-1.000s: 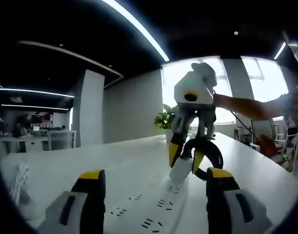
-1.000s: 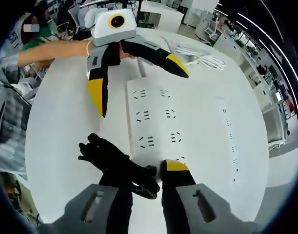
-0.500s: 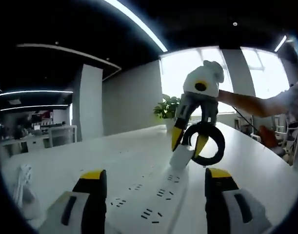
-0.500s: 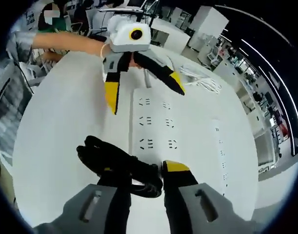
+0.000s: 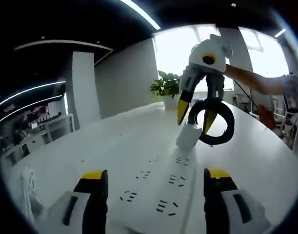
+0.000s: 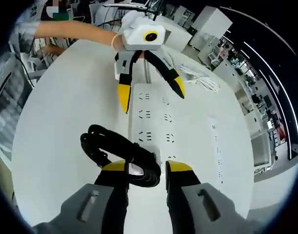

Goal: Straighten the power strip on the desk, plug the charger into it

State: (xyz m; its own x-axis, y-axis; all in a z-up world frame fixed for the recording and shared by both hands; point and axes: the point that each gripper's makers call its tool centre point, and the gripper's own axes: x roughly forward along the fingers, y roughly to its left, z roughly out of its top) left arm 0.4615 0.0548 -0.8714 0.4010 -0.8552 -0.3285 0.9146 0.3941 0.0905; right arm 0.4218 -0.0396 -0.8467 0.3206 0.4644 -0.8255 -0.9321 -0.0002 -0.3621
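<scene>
Left tongs are spread wide above the strip on the bench. At 1 o'clock, right tongs are clenched on the charger, its cable coiled.

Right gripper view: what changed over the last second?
The right gripper, shut on the charger and its coiled black cable, has lifted it off the power strip. The left gripper stays open over the strip's far end. The strip lies unmoved on the desk.

White desk, bright windows, potted plant, dark ceiling with light strips
</scene>
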